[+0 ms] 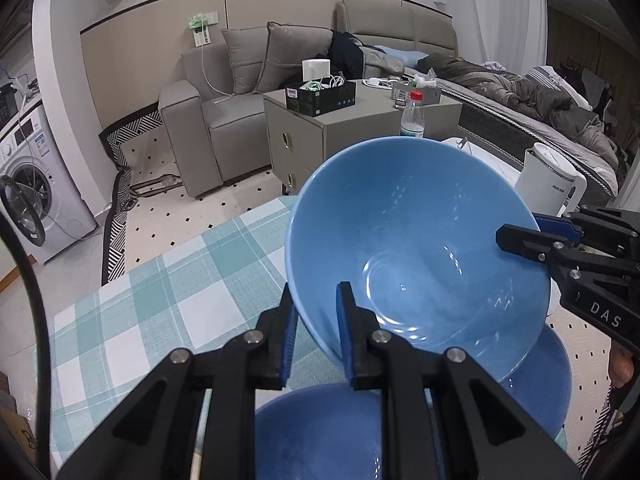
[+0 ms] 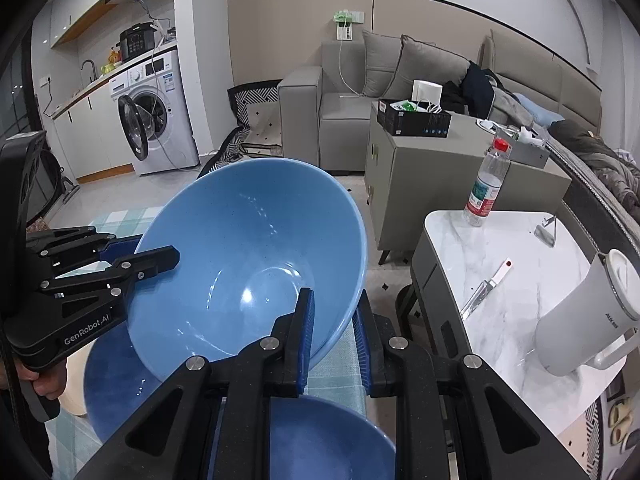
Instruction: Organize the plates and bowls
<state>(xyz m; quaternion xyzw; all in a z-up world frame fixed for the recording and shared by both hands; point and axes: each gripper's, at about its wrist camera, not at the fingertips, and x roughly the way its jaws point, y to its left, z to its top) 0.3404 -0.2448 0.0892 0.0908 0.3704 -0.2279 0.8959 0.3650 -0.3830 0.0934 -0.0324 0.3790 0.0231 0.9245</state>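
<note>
A large light-blue bowl [image 1: 416, 240] [image 2: 248, 260] hangs tilted in the air, gripped at opposite sides of its rim. My left gripper [image 1: 316, 340] [image 2: 148, 252] is shut on the rim, one finger inside the bowl and one outside. My right gripper [image 2: 334, 340] [image 1: 528, 230] is shut on the far rim in the same way. Below the lifted bowl, a second blue bowl [image 1: 320, 432] [image 2: 328, 440] sits on the checked tablecloth [image 1: 180, 300]. Beside it lies a darker blue dish [image 1: 552, 380] [image 2: 112, 384], partly hidden by the lifted bowl.
A white marble side table [image 2: 500, 280] to the right carries a water bottle [image 2: 486, 184], a knife [image 2: 484, 288] and a white kettle [image 2: 588, 316]. Beyond stand a grey cabinet [image 2: 420, 184], a sofa [image 2: 344, 100] and a washing machine [image 2: 156, 120] with its door open.
</note>
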